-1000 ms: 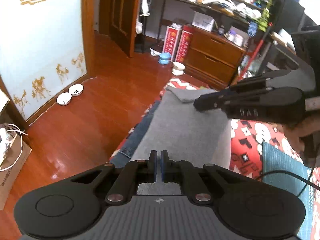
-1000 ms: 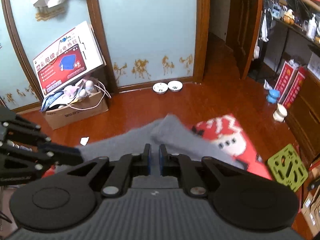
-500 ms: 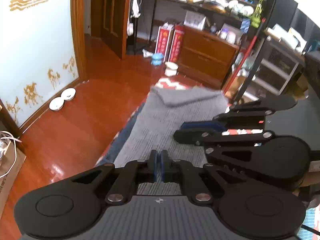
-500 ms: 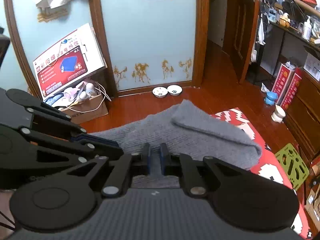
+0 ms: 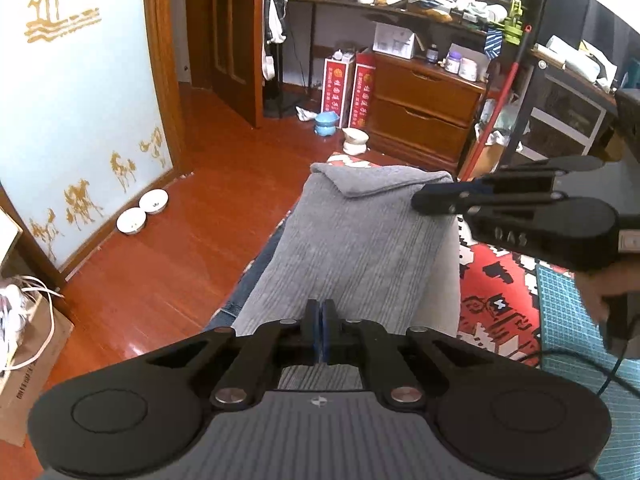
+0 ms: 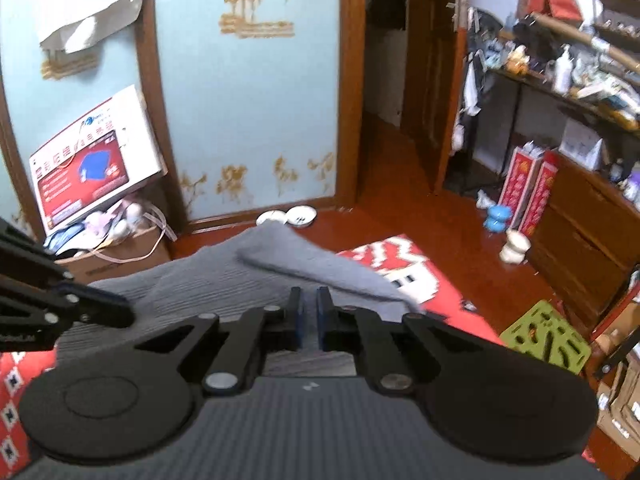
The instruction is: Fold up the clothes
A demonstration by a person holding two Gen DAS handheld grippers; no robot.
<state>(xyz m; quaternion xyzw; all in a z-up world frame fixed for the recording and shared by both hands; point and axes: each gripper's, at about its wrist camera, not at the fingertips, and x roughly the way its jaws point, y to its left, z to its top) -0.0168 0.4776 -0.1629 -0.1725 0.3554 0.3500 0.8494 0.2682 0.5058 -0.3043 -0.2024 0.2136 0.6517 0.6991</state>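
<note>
A grey ribbed knit garment [image 5: 360, 248] stretches away from me over a red patterned cloth [image 5: 492, 296], its far end folded over into a flap. My left gripper [image 5: 321, 332] is shut on its near edge. In the left wrist view the right gripper [image 5: 418, 201] hovers at the garment's right edge, held by a hand [image 5: 600, 292]. In the blurred right wrist view the right gripper [image 6: 308, 316] is closed to a narrow gap with the grey garment [image 6: 224, 280] in it. The left gripper [image 6: 120, 314] shows at the left there.
Blue jeans [image 5: 256, 280] peek from under the garment's left side. A teal cutting mat [image 5: 568, 320] lies to the right. On the wooden floor are two white bowls [image 5: 142, 212], a cardboard box [image 5: 24, 360] and a green plastic piece [image 6: 544, 336]. A wooden drawer cabinet [image 5: 420, 116] stands behind.
The right gripper came close beside the left gripper half a second ago and has since drawn back to the right. The garment's far flap now lies flatter.
</note>
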